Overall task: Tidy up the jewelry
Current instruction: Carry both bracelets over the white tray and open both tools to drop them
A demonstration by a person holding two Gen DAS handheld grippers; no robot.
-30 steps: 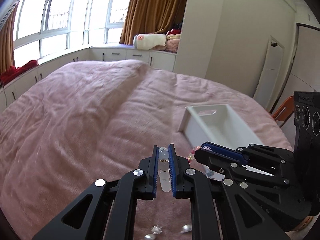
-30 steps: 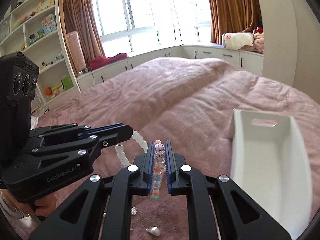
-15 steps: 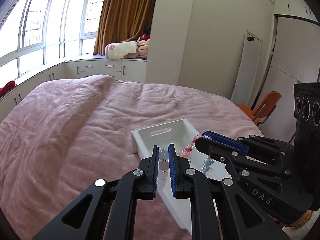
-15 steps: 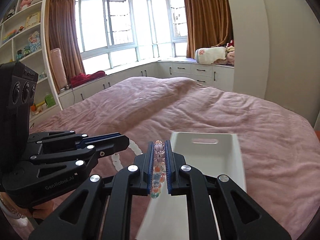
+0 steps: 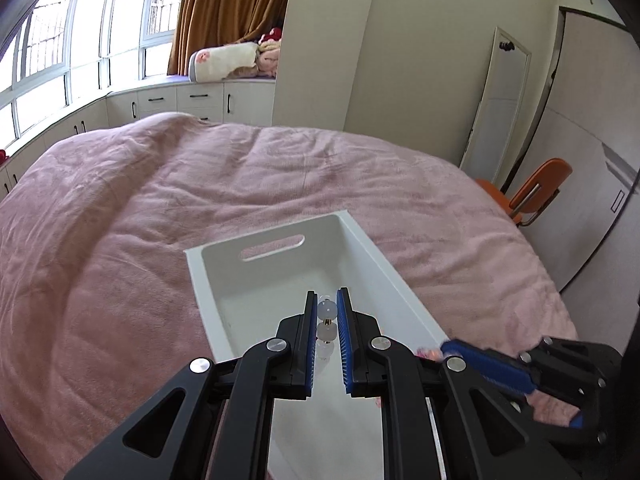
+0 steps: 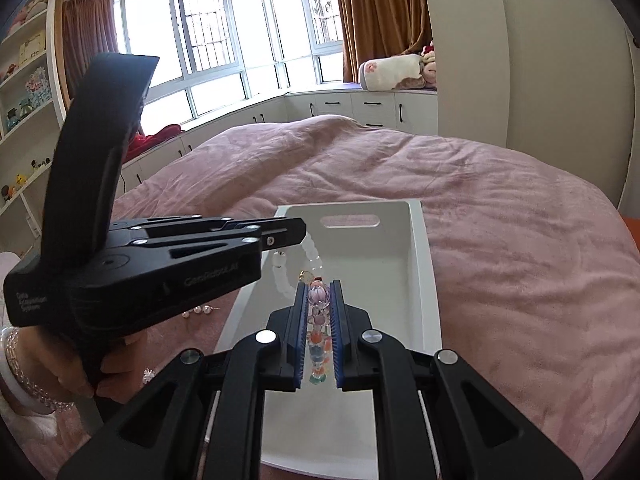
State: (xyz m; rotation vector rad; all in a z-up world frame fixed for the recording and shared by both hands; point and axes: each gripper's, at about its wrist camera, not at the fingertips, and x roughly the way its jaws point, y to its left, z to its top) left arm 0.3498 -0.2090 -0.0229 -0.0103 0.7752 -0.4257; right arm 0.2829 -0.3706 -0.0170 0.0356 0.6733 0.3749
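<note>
**Two bead strands held over the tray, release pending**

Left gripper (image 5: 327, 312): jaws clamped on a white bead bracelet (image 5: 326, 322), poised above the white tray (image 5: 224, 312), which sits on the pink bed (image 5: 120, 240).

Right gripper (image 6: 319, 300): jaws closed on a multicoloured bead bracelet (image 6: 318, 332), pink bead at the tips, the rest hanging between the pads. It too is over the tray interior, toward the near end.

Risks, as I judge them:
- The white strand loops close to the coloured one; if both drop together they may tangle, or one may catch on the other gripper's fingers.
- Left gripper sits toward the tray's 9 o'clock wall in the right wrist view; a release there could drape beads over the rim onto the bed.
- Soft bedding: pressing the rim may tip the tray.

View differences:
- Right wrist view alone shows the white loop dangling free, loose pearl pieces (image 6: 200, 311) on the bed at 9 o'clock of the tray, and the person's left hand (image 6: 80, 372).
- Left wrist view alone shows an orange chair (image 5: 536, 196) at 3 o'clock; the right gripper appears blurred there.
</note>
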